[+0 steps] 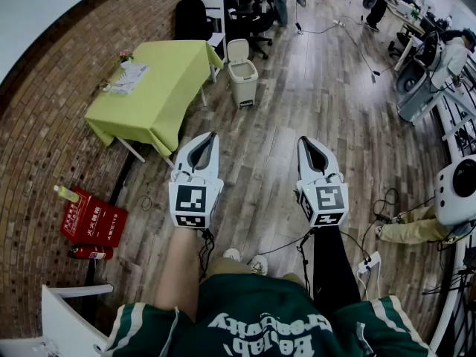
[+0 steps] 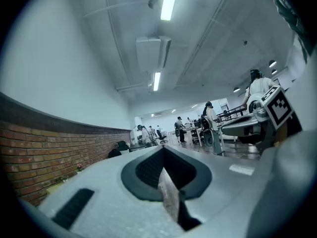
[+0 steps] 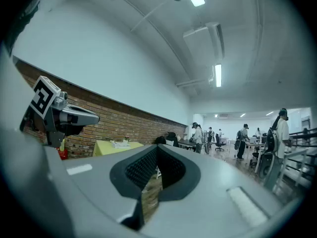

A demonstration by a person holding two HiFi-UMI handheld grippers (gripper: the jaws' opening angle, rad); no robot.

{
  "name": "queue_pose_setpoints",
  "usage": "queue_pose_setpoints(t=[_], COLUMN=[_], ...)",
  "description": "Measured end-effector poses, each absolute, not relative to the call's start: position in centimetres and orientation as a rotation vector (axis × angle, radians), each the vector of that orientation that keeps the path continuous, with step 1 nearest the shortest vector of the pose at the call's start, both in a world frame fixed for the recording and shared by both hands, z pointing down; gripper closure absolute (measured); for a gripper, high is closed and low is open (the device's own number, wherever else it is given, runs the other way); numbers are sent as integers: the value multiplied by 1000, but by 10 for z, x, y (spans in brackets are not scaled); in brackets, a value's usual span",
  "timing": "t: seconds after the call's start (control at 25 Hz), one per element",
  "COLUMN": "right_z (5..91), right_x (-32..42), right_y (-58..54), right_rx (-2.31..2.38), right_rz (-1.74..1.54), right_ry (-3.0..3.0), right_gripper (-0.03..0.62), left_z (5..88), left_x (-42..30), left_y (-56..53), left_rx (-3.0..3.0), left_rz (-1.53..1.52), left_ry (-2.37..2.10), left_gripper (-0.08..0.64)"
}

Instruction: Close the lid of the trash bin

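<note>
1. Wooden floor (image 1: 320, 103) fills the head view. We see the trash bin (image 1: 242, 73) standing on it with its lid up, just beside a corner of the yellow-green table (image 1: 152, 88) and well ahead of both tongs. The L gripper (image 1: 207, 138) and R gripper (image 1: 306, 143) are held level, side by side and apart from each other. Both look closed & empty.
2. Left gripper view: the L gripper (image 2: 163, 150) has its jaws meeting at the tip, w/ nothing btw. them. We see a brick wall (image 2: 49, 152) at left and people (image 2: 210, 115) far off in the room.
3. Right gripper view: the R gripper (image 3: 156, 150) has its jaws together, nothing held. The yellow-green table (image 3: 111, 147) stands far off by the brick wall (image 3: 124, 123).
</note>
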State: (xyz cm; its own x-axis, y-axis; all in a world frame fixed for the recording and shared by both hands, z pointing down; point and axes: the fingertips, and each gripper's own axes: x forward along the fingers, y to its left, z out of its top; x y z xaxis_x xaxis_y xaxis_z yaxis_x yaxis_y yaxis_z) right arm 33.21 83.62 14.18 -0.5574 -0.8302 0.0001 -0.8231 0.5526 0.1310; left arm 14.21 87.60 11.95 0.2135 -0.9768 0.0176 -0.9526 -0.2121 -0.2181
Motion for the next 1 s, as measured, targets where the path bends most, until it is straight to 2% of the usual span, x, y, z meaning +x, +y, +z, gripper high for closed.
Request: queue_pose_setpoints(t=[0.64, 0.72, 0.76, 1.0], right_z=[158, 160, 161, 162], right_x=[355, 356, 357, 371], right_y=[835, 835, 835, 831], right_rx=[1468, 1446, 1441, 1454], right_rz=[-134, -123, -122, -129], right_ry=[-2719, -2744, -2749, -2743], right_gripper=[577, 502, 488, 480], left_z=[120, 116, 114, 110], left_x=[170, 169, 171, 183], left_y=[876, 875, 875, 872], left_rx=[-2332, -2323, -2324, -2335], left_rz=[-177, -153, -148, -152], left_ry=[1855, 1859, 1849, 1800], left_gripper=[552, 538, 534, 474])
